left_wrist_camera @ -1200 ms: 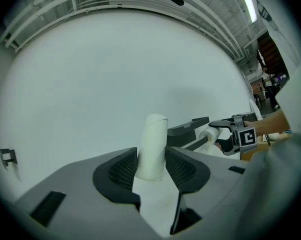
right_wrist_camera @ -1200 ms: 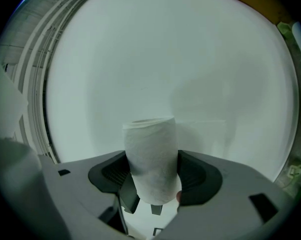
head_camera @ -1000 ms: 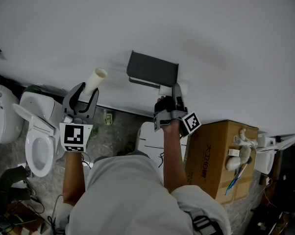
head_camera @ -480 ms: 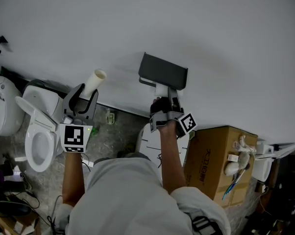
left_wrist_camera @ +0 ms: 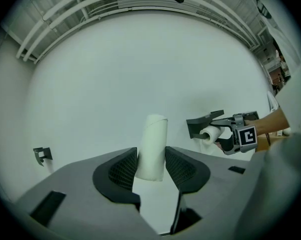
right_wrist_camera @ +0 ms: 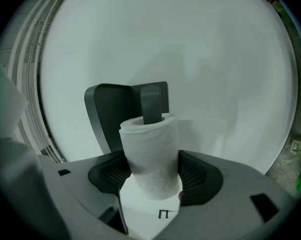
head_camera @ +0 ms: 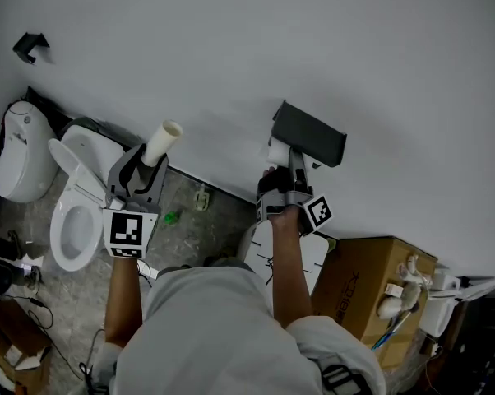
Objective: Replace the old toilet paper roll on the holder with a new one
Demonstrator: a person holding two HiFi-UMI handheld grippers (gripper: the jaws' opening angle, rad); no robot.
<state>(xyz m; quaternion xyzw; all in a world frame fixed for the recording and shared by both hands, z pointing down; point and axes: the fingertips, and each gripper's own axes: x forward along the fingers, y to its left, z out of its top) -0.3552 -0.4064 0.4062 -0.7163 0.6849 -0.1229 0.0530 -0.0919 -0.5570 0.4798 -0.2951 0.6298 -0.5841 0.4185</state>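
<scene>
In the head view my left gripper [head_camera: 145, 161] is shut on a bare cardboard tube [head_camera: 164, 140] that sticks up out of its jaws. The left gripper view shows the tube [left_wrist_camera: 153, 146] pinched between both pads of the left gripper [left_wrist_camera: 151, 164]. My right gripper [head_camera: 289, 167] is shut on a white toilet paper roll [head_camera: 279, 151] at the left end of the dark wall holder [head_camera: 309, 134]. In the right gripper view the roll [right_wrist_camera: 150, 154] stands between the jaws of the right gripper [right_wrist_camera: 153, 171], and the holder's arm [right_wrist_camera: 151, 104] reaches into its core.
A white toilet [head_camera: 75, 212] with its seat up and a second white fixture [head_camera: 17, 155] stand at the left. A cardboard box [head_camera: 371, 295] sits at the lower right. A small bottle [head_camera: 201, 197] stands on the floor by the wall, and a dark bracket [head_camera: 31, 46] hangs high on the left.
The head view has swung, so the holder lies farther right. The right gripper with the roll has shifted towards the holder's left end. The left gripper still holds the tube.
</scene>
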